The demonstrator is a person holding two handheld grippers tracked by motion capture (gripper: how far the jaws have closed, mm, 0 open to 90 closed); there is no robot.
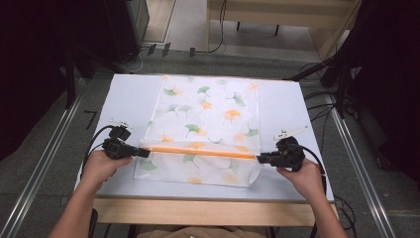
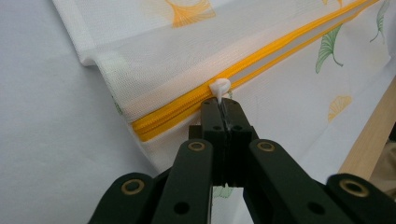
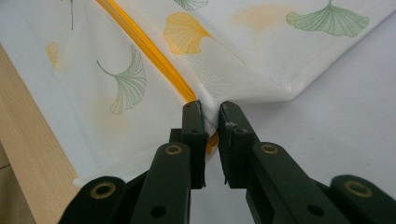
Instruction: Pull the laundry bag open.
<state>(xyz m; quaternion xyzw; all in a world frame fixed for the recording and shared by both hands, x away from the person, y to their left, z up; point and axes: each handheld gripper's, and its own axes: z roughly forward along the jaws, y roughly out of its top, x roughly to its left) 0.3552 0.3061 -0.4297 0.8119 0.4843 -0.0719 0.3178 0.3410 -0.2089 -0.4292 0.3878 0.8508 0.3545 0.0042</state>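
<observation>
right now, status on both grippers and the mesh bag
Left gripper shut on white zipper pull. Right gripper clamps white ginkgo-print mesh bag at orange zipper end. Nothing in the way.

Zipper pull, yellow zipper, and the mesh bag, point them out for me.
zipper pull (image 2: 220, 87), left gripper view, on its white tab just above the jaw tips.
yellow zipper (image 2: 280, 48), left gripper view, on the tape partway along.
mesh bag (image 1: 208, 111), high view, on the leaf-printed fabric's middle.

Both grippers' jaws clamped, level
</observation>
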